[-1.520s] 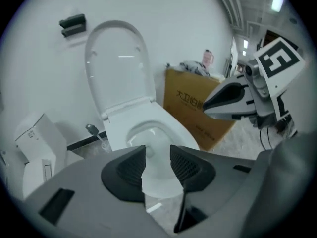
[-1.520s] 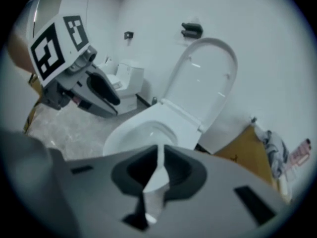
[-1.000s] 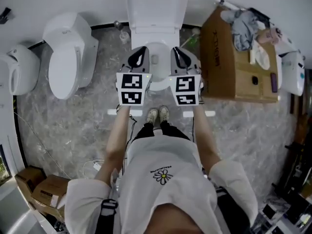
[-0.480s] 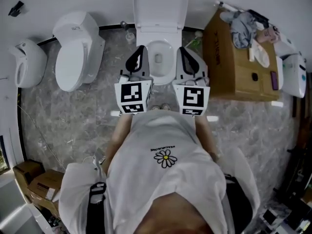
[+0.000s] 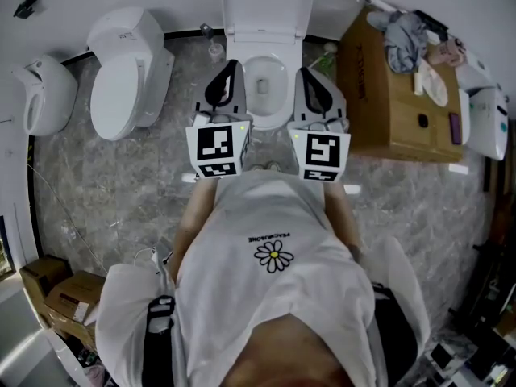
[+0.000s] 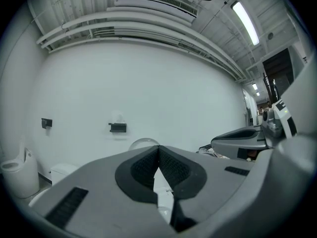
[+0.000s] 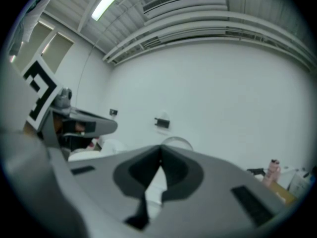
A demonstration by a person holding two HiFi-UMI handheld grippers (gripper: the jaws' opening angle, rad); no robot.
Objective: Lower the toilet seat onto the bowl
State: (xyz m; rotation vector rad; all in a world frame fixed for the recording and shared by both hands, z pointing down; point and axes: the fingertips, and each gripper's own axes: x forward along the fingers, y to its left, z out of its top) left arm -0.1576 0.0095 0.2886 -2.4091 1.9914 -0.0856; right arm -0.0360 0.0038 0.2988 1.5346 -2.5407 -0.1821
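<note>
The white toilet stands at the top middle of the head view, its seat and lid (image 5: 266, 6) raised upright behind the open bowl (image 5: 264, 87). My left gripper (image 5: 233, 67) hangs over the bowl's left rim and my right gripper (image 5: 305, 72) over its right rim. Neither touches the seat. In the left gripper view the jaws (image 6: 158, 148) are shut with nothing between them, and the rounded lid top (image 6: 143, 143) shows just behind. The right gripper view shows its jaws (image 7: 160, 148) likewise shut and empty, with the lid top (image 7: 176, 142) beyond.
A second white toilet (image 5: 125, 63) with its lid down stands to the left, and a white urinal-like fixture (image 5: 44, 95) is further left. At the right, a large cardboard box (image 5: 395, 95) carries clothes. Small bottles (image 5: 214, 51) stand beside the toilet base. More boxes (image 5: 56, 297) are at the bottom left.
The person has leaned forward, so the shoes are now hidden. Both grippers have moved forward and a little apart, to either side of the bowl.
</note>
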